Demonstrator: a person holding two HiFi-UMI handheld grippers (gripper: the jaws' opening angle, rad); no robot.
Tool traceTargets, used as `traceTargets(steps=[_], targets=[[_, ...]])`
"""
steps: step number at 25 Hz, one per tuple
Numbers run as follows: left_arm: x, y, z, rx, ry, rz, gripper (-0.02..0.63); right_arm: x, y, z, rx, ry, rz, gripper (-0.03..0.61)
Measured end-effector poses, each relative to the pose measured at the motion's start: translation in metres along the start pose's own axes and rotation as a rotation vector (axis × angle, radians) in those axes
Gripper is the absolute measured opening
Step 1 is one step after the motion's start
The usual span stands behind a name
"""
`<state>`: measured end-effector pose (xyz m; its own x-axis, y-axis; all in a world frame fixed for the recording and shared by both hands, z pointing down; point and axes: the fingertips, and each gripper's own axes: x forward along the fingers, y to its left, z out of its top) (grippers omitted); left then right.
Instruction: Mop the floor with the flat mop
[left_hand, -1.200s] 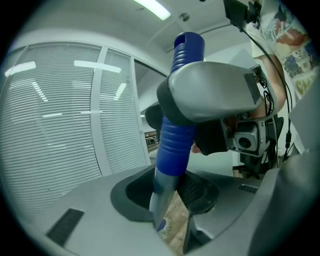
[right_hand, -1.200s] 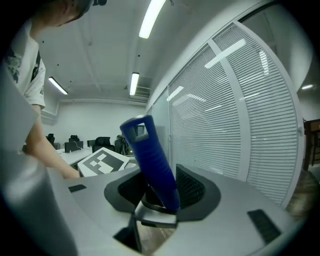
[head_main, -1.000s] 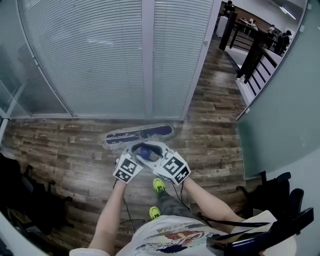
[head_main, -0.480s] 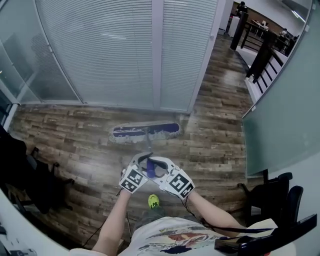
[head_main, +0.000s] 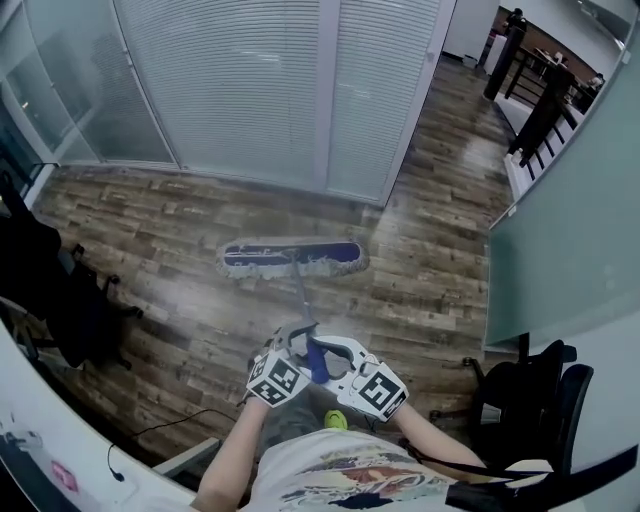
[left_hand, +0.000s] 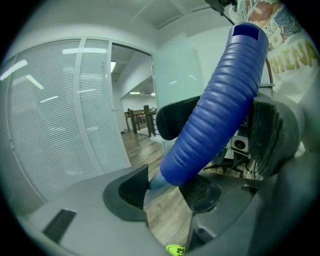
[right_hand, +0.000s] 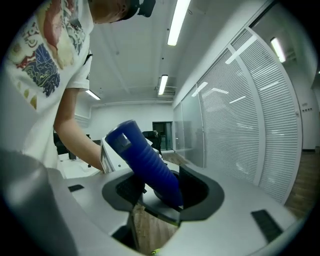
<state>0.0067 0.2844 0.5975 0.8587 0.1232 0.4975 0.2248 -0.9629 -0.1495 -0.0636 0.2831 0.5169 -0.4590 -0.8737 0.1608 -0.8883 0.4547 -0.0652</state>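
Note:
The flat mop's blue-and-white head lies flat on the wood floor, a short way out from the blind-covered glass wall. Its thin pole runs back to a ribbed blue grip. My left gripper and right gripper close on that grip from either side, just in front of my body. In the left gripper view the blue grip crosses between the jaws of the left gripper. The right gripper has the grip slanting between its pads. Both pairs of jaws have just been opening, with the grip still between them.
Black office chairs stand at the left and lower right. A white desk edge and a floor cable lie at the lower left. The frosted wall and a dark railing bound the right. My yellow shoe shows below the grippers.
The mop head has been drawn back from the foot of the blinds toward me. Both grippers have moved back with the handle, and more floor shows behind the mop.

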Motion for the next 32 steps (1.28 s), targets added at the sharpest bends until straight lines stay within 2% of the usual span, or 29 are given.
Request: traceTargets(steps=[3, 8, 14, 18, 23, 27, 32], targets=[[-0.013, -0.047, 0.003, -0.035, -0.001, 0.032, 0.163, -0.031, 0.040, -0.006, -0.017, 0.001, 0.069, 0.199], [-0.035, -0.112, 0.005, -0.067, 0.020, 0.024, 0.170, -0.071, 0.096, -0.012, -0.046, 0.011, 0.155, 0.202], [-0.037, -0.127, 0.001, -0.072, 0.017, 0.037, 0.174, -0.080, 0.111, -0.020, -0.082, -0.008, 0.206, 0.202], [-0.034, -0.119, 0.003, -0.036, 0.011, 0.022, 0.173, -0.074, 0.103, -0.020, -0.106, -0.036, 0.254, 0.212], [-0.036, -0.089, -0.007, -0.042, -0.015, 0.040, 0.173, -0.046, 0.090, -0.020, -0.115, -0.026, 0.293, 0.216], [-0.033, -0.042, -0.021, -0.037, -0.026, 0.043, 0.173, -0.005, 0.062, -0.019, -0.120, -0.019, 0.289, 0.218], [-0.039, 0.047, -0.034, -0.042, -0.033, 0.036, 0.173, 0.069, 0.015, 0.002, -0.129, -0.015, 0.281, 0.218]])
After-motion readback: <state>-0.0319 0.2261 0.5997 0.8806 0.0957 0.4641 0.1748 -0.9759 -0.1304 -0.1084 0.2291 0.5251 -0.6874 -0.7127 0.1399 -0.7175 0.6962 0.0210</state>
